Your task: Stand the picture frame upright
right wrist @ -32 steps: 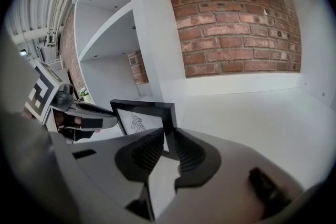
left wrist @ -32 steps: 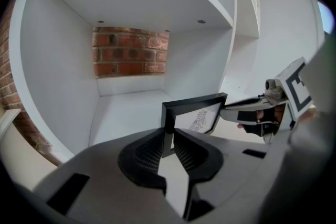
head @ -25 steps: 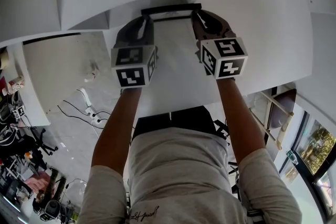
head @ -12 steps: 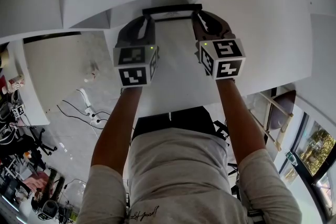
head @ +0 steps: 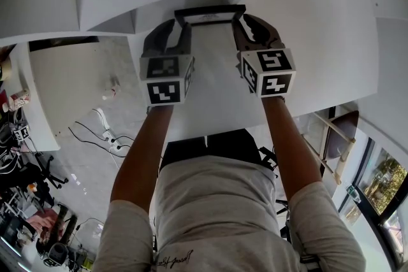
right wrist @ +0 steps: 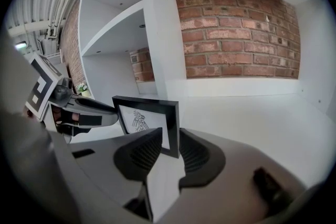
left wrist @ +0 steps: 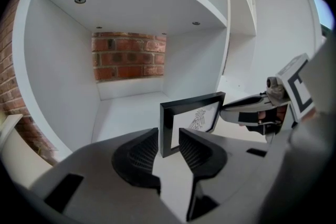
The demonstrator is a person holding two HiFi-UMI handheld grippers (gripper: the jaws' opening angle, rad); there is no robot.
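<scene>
The jaws of the left tool (left wrist: 168, 139) have just been opening and are seen parted, with the left edge of the picture frame (left wrist: 191, 118) standing between the ribbed pads (left wrist: 140, 150). A thin gap is visible on each side of that edge, so the pads are not pressed on it. The jaws of the right tool (right wrist: 170, 139) are closed on the right edge of the picture frame (right wrist: 139, 120), whose black border fills the space between them.

The picture frame (head: 209, 11) is upright on the white shelf (head: 210, 92), between the two tools and just beyond their tips. It is black, and a small dark drawing on white paper is shown in it. In the head view the left tool (head: 175, 32) is seen at its left end and the right tool (head: 255, 25) at its right end, each carrying a marker cube (head: 164, 78) nearer the person. Both forearms are stretched forward from the near side.

Farther off, a brick wall (left wrist: 128, 57) is seen at the back of the white compartment to the left. A wider stretch of the brick wall (right wrist: 236, 29) is seen on the right, beyond a white upright divider (right wrist: 157, 34).
</scene>
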